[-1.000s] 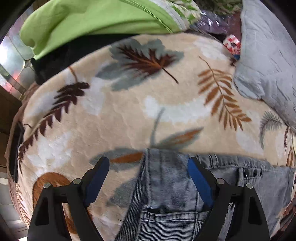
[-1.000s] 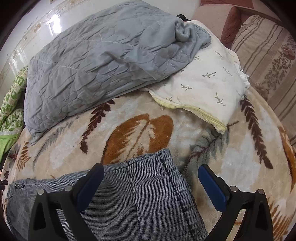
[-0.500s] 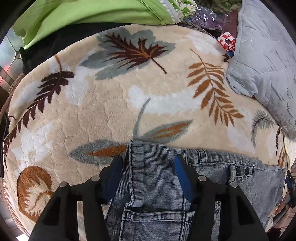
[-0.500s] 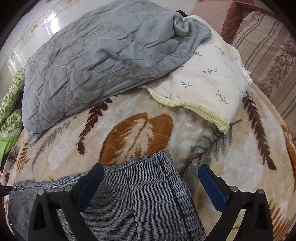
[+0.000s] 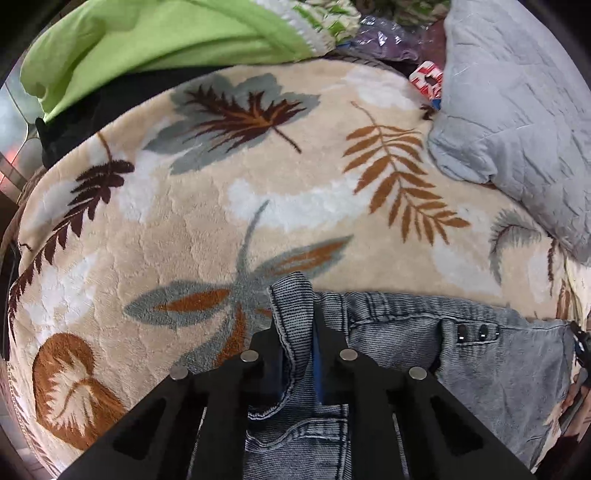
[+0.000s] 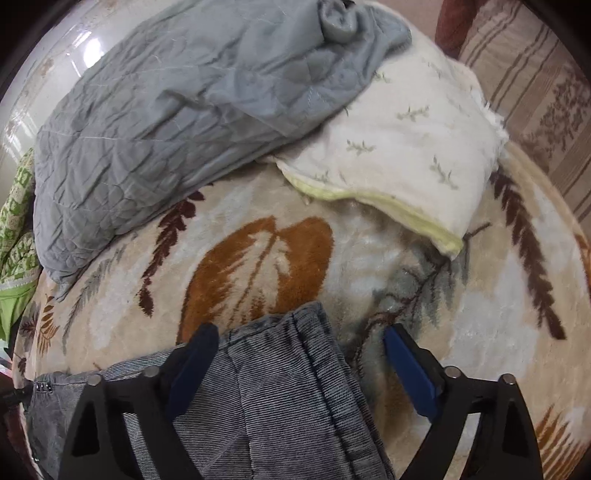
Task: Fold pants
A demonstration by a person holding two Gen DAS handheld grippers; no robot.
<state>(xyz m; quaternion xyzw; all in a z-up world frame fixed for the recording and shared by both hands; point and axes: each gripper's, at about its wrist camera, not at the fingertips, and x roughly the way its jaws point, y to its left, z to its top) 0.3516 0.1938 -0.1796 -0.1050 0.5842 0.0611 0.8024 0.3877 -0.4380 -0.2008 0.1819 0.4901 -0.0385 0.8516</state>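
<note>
The jeans lie spread on the leaf-patterned blanket of a bed, not yet folded, so the work looks barely begun. The left claw has just clenched on a bunched waistband corner; the right claw, narrowing but still released, straddles the other end. No containers show.

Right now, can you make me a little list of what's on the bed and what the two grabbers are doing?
surface: leaf-print blanket
pants: grey jeans, lying flat
left gripper: fingers just closed, pinching the jeans' waistband corner
right gripper: open, closing a little, straddling the jeans' other end
behind: grey quilt lying partly over cream pillow
far edge: green cloth
</note>
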